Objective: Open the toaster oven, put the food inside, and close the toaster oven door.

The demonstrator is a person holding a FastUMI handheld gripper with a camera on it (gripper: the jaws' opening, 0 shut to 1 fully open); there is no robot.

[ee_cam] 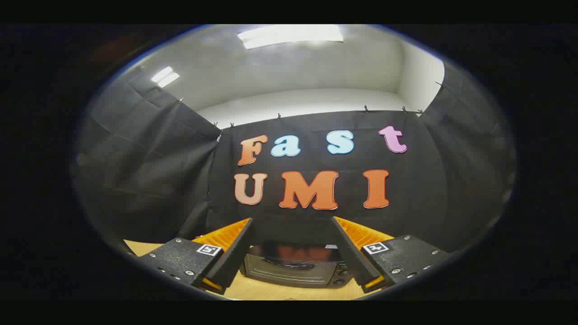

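Wooden tabletop [262, 291] sat under my gripper [292, 225], fingers spread wide and empty. Toaster oven [293, 271] stood between and beyond them, door shut; looked rigid and heavy, so I'd hook the handle up top.

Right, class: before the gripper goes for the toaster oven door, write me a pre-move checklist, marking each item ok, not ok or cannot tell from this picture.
1. Gripper open: ok, its fingers are spread wide and hold nothing.
2. Toaster oven ahead: ok, it sits on the wooden table beyond the fingers, seen in the gap between them.
3. Door closed, so opening comes first: ok, its front looks shut.
4. Door handle located: ok, a dark bar runs across the upper front.
5. Food located: cannot tell.
6. Fingers level with the handle: not ok, the gripper points above the oven, toward the booth wall.
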